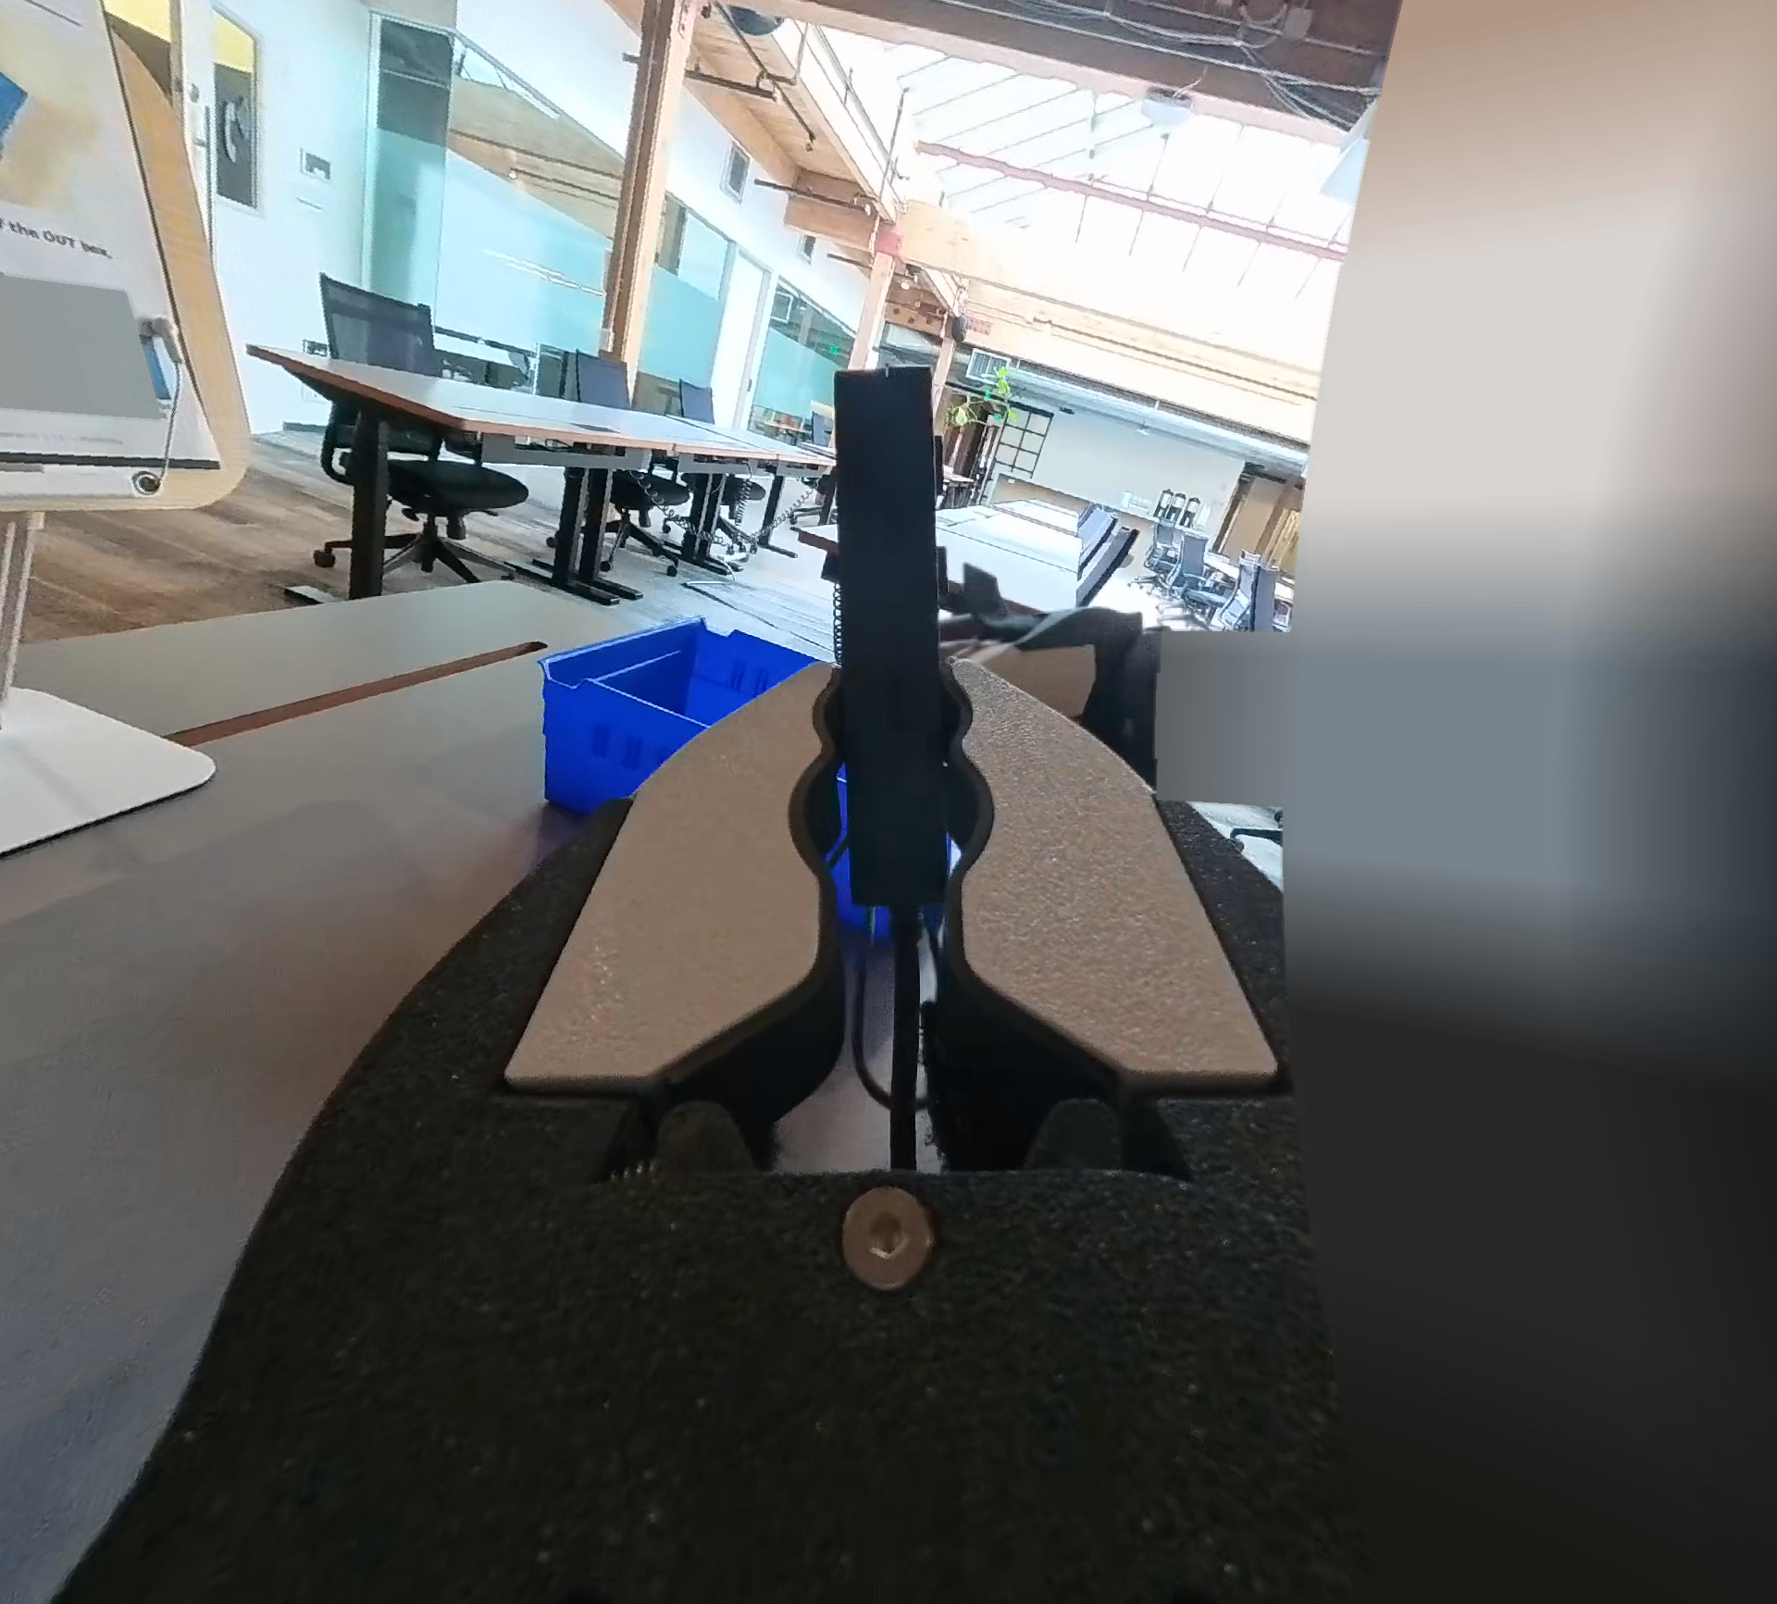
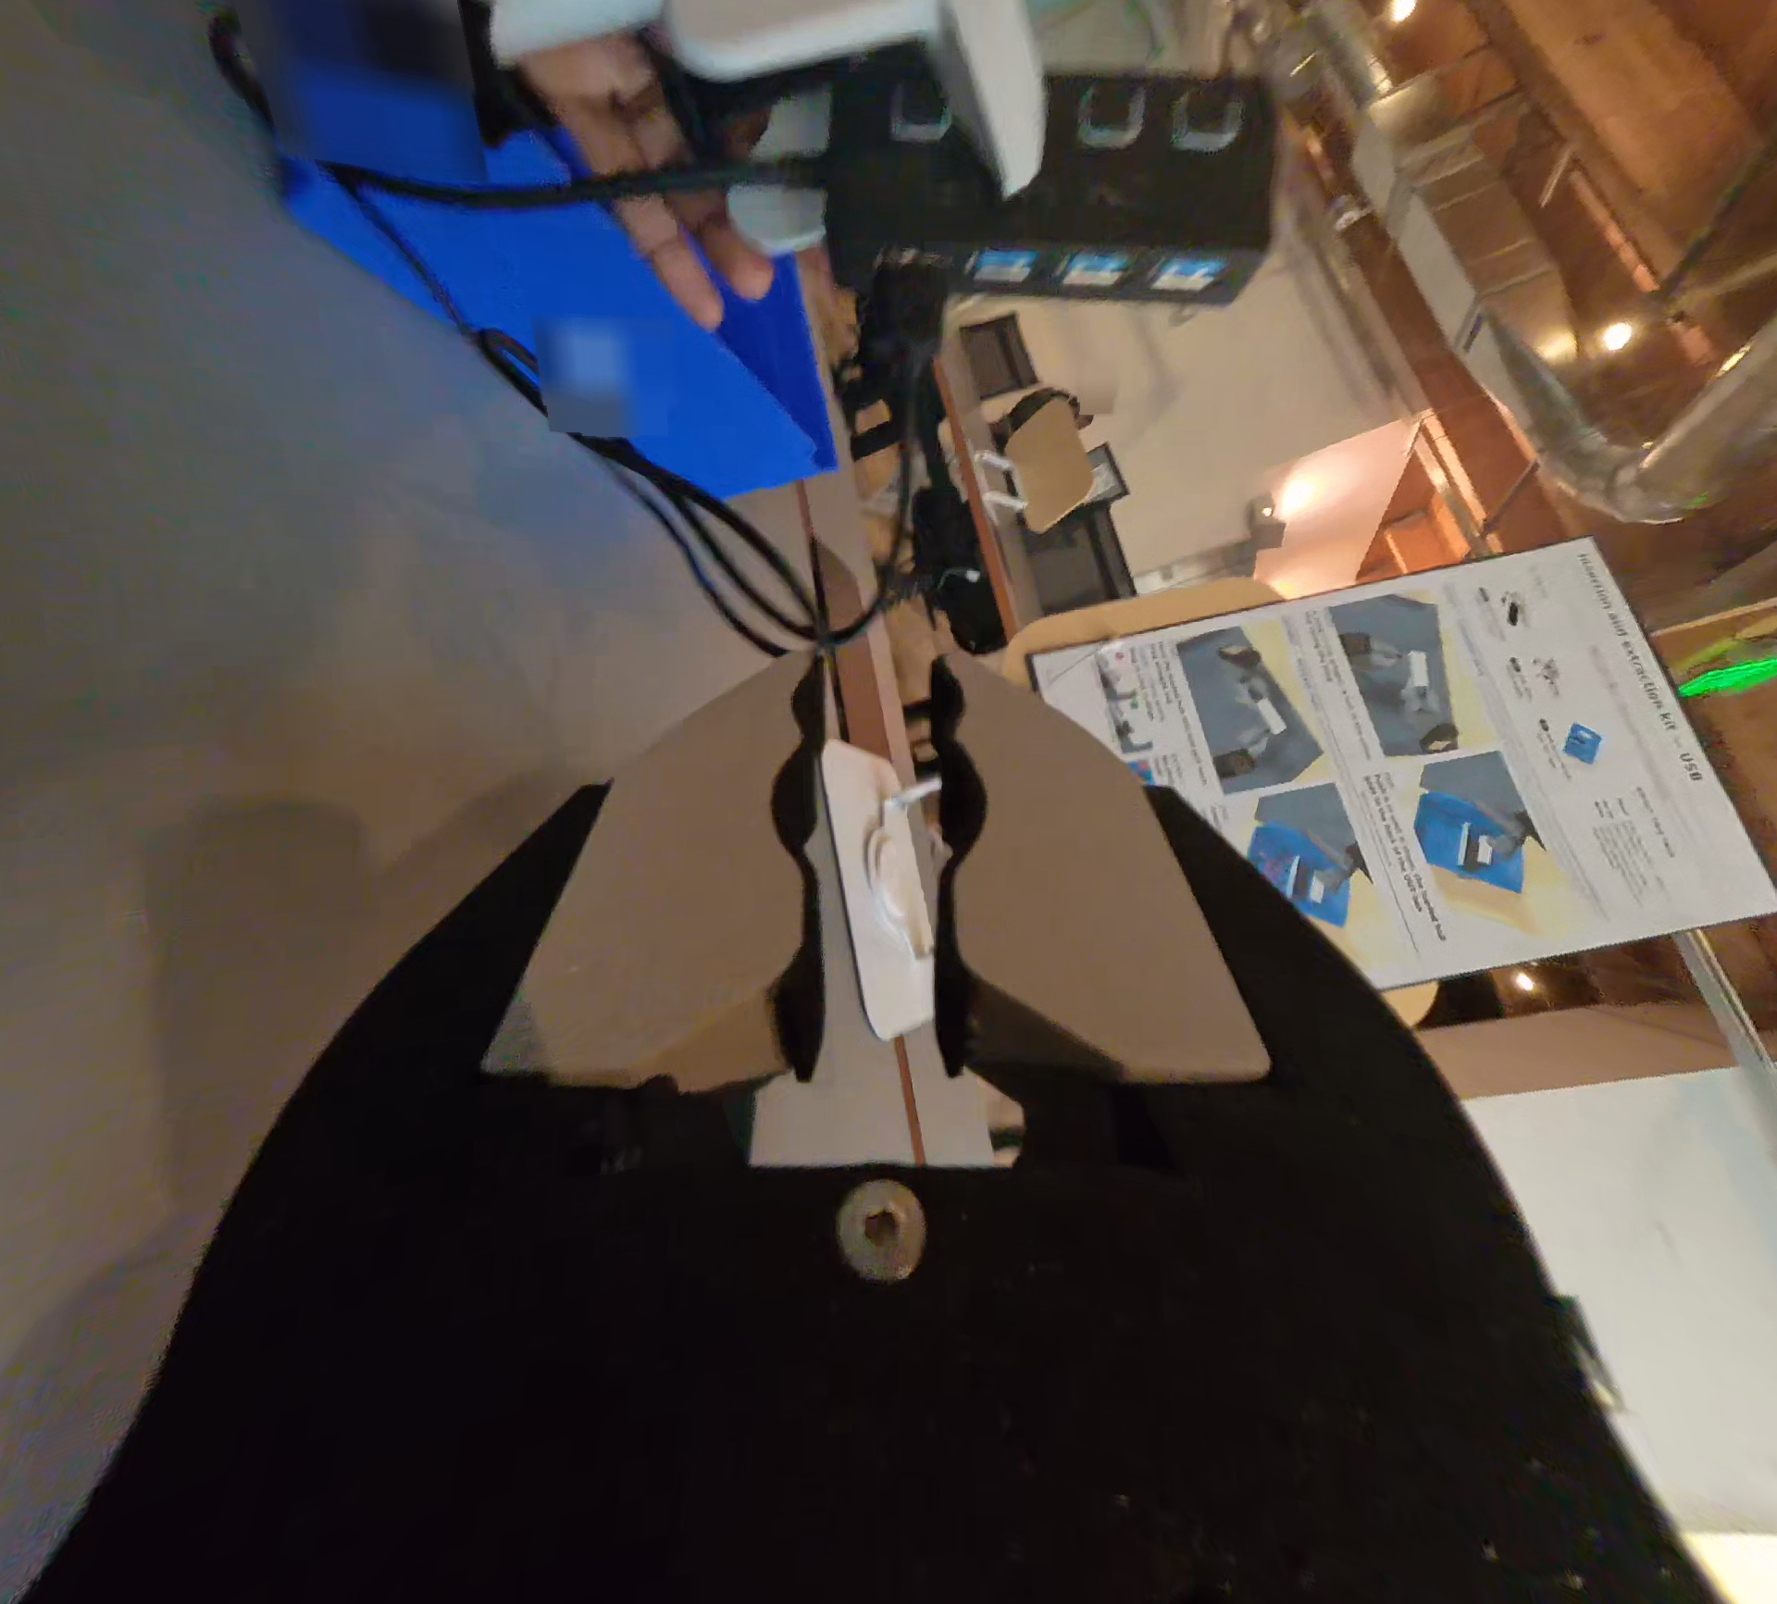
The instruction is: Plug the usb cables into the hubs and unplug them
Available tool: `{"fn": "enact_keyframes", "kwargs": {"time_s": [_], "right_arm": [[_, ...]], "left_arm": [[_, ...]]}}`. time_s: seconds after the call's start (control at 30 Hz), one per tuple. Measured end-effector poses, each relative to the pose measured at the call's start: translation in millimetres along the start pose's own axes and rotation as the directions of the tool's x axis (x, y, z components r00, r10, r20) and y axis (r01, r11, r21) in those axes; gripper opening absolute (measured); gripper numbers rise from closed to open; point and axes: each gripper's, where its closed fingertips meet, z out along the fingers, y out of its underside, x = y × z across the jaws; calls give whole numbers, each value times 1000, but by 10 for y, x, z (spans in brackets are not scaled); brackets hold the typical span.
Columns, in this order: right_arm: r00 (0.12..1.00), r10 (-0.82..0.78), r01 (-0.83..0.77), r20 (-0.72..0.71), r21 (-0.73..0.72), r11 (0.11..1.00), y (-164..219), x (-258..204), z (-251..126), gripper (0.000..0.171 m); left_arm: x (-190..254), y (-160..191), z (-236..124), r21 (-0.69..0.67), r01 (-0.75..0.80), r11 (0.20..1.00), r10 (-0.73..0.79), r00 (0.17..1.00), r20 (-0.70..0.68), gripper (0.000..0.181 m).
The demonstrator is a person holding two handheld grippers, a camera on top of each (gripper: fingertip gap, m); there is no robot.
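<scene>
Left gripper (image 1: 889, 692) clamps black hub (image 1: 885, 558) upright.

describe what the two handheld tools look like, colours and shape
Both match: the left tool and right tool each have a black, rough-textured body with one hex-socket screw at the centre, and two flat grey-tan fingers with wavy, scalloped inner edges. From outside, in the right wrist view, the left tool's housing looks light grey.

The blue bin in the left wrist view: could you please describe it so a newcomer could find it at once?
Start at the dark table in the foreground. Just beyond the left gripper, which clamps an upright black hub, sits the blue bin. It is an open plastic box with an inner divider, the table's only bright blue thing.
</scene>
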Motion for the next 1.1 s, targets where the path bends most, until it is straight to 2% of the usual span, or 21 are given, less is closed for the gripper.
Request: {"fn": "enact_keyframes", "kwargs": {"time_s": [0.1, 0.2, 0.27, 0.33, 0.4, 0.5, 0.63, 0.77, 0.87, 0.97, 1.07, 1.1], "right_arm": [[994, 109, -105, -28, 139, 985, -212, 112, -69, 33], [980, 163, -132, -116, 237, 962, -395, 239, -115, 27], [984, 72, -41, -163, 189, 981, -442, 166, -30, 27], [986, -48, 59, -158, 63, 996, -365, 34, 108, 34], [984, -97, 98, -151, -3, 995, -287, -36, 188, 35], [977, -75, 91, -200, 69, 993, -380, -8, 174, 19], [978, -103, 107, -180, 14, 994, -316, -33, 191, 15], [992, -22, 27, -124, 34, 999, -297, -58, 168, 14], [995, -25, 28, -99, 29, 999, -292, -87, 162, 14], [995, -31, 33, -93, 27, 999, -306, -96, 156, 14], [995, -42, 46, -91, 42, 998, -329, -102, 145, 14], [994, -54, 60, -96, 54, 997, -346, -101, 137, 14]], "left_arm": [[-27, 43, 36, -10, 7, 1000, -7, 1000, 11, 17], [-32, 93, 90, -15, 27, 1000, -27, 1000, 8, 17], [-5, 143, 150, -25, 41, 999, -41, 999, -7, 17], [54, 190, 205, -37, 64, 997, -65, 997, -40, 17], [103, 213, 238, -42, 81, 996, -84, 994, -68, 17], [135, 268, 279, -61, 95, 994, -100, 991, -89, 17], [111, 332, 329, -72, 105, 992, -111, 990, -82, 17], [99, 381, 339, -97, 111, 989, -120, 989, -92, 18], [102, 417, 328, -130, 41, 991, -51, 995, -81, 21], [107, 483, 304, -187, -94, 978, 82, 994, -69, 39], [147, 587, 278, -276, -185, 943, 169, 982, -83, 39], [176, 562, 279, -261, -189, 947, 171, 981, -90, 31]]}}
